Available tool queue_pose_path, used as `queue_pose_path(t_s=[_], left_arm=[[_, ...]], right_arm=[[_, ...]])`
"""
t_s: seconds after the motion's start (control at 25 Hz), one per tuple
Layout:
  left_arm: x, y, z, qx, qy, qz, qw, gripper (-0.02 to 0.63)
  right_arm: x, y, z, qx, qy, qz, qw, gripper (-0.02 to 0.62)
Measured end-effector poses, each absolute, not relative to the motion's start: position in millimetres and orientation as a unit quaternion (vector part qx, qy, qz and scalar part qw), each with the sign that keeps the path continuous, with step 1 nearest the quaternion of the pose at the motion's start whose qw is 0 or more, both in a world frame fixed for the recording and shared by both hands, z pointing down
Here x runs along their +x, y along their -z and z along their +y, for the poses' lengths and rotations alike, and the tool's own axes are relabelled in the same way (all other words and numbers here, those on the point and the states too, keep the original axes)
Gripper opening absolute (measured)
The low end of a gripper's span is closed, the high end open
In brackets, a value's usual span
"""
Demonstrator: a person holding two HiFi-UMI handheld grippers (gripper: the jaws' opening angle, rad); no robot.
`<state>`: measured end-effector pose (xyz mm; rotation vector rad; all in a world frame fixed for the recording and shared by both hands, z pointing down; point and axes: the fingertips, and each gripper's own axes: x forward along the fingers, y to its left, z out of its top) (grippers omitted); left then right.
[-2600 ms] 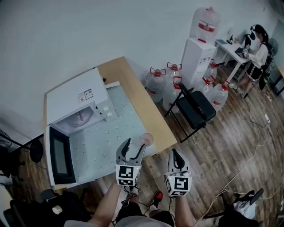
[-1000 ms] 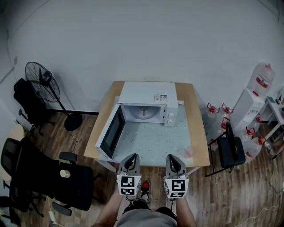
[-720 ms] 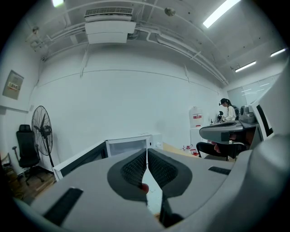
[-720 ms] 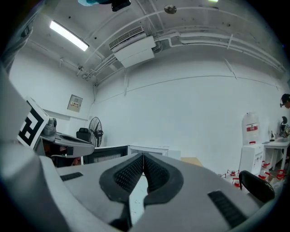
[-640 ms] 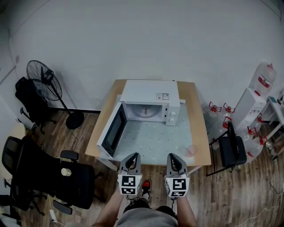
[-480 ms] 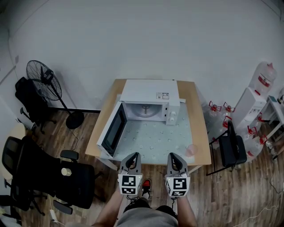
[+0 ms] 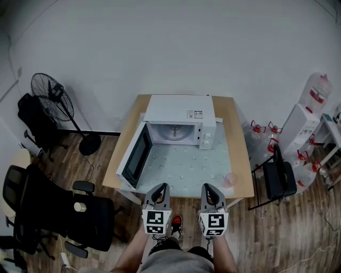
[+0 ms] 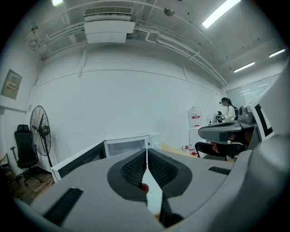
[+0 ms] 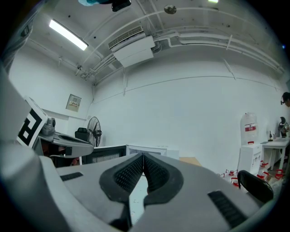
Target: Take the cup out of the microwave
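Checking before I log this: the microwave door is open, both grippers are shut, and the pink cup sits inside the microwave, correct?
No. The pink cup sits on the table near its front right corner, outside the microwave; the head view shows it. The door is open; left gripper and right gripper are shut.

Cool, even light fills the room from ceiling tube lamps (image 8: 220, 12), which blow out to white glare in both gripper views. Shadows are soft. Every view bulges fish-eye, with dark corners. The left tool (image 8: 147, 154) looks slightly soft near the lens.
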<state>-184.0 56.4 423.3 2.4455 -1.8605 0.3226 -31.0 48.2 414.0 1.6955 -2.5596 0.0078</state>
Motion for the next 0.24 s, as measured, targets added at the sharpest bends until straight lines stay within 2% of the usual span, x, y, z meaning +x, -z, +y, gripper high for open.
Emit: queue_pose_path(t_s=[0.24], left_arm=[[-181.1, -421.0, 54.1, 0.793, -0.102, -0.601, 0.022, 0.031]], right_arm=[[-27.9, -413.6, 47.2, 0.554, -0.003, -0.832, 0.035, 0.019]])
